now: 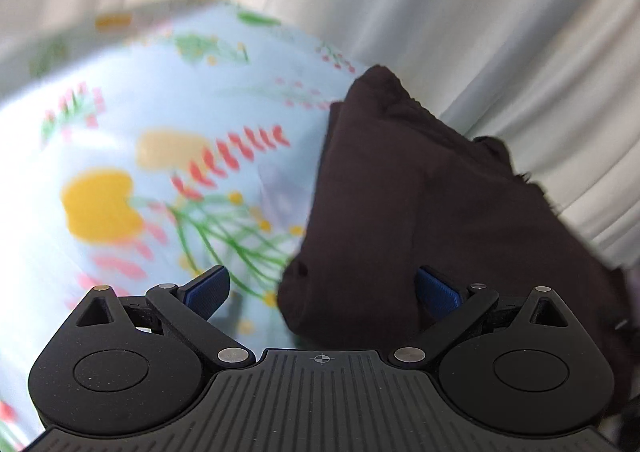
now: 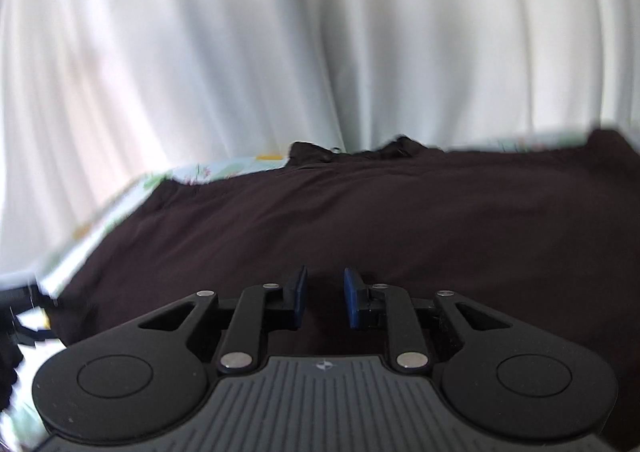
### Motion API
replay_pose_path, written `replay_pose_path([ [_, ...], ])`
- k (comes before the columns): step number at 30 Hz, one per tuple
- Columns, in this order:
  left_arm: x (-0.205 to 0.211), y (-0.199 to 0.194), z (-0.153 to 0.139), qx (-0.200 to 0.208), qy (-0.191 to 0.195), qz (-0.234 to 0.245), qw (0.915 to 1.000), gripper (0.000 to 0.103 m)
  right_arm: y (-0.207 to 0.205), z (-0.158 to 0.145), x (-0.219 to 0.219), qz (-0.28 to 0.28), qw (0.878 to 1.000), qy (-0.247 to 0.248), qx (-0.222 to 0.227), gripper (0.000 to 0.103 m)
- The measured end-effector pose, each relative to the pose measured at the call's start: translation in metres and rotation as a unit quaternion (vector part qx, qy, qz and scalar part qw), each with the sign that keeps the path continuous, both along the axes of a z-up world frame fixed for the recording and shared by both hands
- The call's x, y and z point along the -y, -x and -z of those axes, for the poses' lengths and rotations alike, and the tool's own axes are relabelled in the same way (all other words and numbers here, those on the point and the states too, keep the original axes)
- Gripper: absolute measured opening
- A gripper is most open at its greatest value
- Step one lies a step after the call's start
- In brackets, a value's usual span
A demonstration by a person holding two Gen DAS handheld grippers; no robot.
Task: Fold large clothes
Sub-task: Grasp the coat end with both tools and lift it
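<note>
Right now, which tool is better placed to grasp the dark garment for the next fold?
Left, probably. The left tool is wide open at a bunched edge of the dark garment. The right tool, narrowly open, faces only flat cloth, which is harder to pinch.

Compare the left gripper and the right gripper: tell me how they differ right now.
The left gripper has its fingers spread wide; the right gripper has them close together with a narrow gap. The left gripper sits at the edge of the dark garment, with the floral sheet beside it; the right gripper is over the broad middle of the garment. Both have blue pads, and neither visibly pinches cloth.
</note>
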State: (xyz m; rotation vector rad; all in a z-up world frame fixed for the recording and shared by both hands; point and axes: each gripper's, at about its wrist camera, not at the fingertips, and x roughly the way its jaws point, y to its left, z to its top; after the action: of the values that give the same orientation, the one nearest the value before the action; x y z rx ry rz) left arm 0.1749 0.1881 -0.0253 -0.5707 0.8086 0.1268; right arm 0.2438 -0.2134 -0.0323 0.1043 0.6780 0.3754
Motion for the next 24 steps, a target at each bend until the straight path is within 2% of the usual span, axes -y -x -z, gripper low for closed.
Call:
replay_pose_path([
  [2, -0.004, -0.005, 0.011, 0.002, 0.058, -0.006, 0.9983, 0.098, 0.001, -0.003, -0.007, -0.013, 1.0, -0.002, -0.004, 0.015],
  [4, -0.004, -0.012, 0.021, -0.004, 0.092, -0.012, 0.9957, 0.088, 0.002, -0.006, -0.011, -0.028, 0.999, -0.01, -0.01, 0.013],
  [6, -0.005, -0.014, 0.026, 0.005, 0.116, -0.023, 0.993, 0.086, 0.006, -0.004, -0.018, -0.033, 0.999, -0.004, -0.016, 0.009],
  [12, -0.02, -0.023, 0.029, 0.018, 0.169, -0.042, 0.9845, 0.072, 0.007, 0.008, -0.02, -0.034, 0.999, 0.008, -0.023, 0.008],
  [14, -0.023, -0.022, 0.028, 0.026, 0.182, -0.044, 0.9821, 0.068, 0.007, 0.008, -0.019, -0.034, 0.999, 0.008, -0.025, 0.008],
  [17, -0.022, -0.02, 0.028, 0.036, 0.177, -0.038, 0.9828, 0.068, 0.009, 0.007, -0.021, -0.033, 0.999, 0.014, -0.028, 0.008],
  [19, -0.022, -0.023, 0.034, 0.031, 0.181, -0.042, 0.9822, 0.075, 0.009, 0.009, -0.025, -0.034, 0.999, 0.028, -0.026, 0.008],
  [21, -0.022, -0.025, 0.038, 0.033, 0.187, -0.046, 0.9807, 0.077, 0.011, 0.013, -0.03, -0.034, 0.998, 0.047, -0.019, 0.007],
  [24, -0.023, -0.026, 0.033, 0.039, 0.192, -0.046, 0.9795, 0.069, 0.015, 0.015, -0.038, -0.04, 0.996, 0.075, -0.011, 0.004],
])
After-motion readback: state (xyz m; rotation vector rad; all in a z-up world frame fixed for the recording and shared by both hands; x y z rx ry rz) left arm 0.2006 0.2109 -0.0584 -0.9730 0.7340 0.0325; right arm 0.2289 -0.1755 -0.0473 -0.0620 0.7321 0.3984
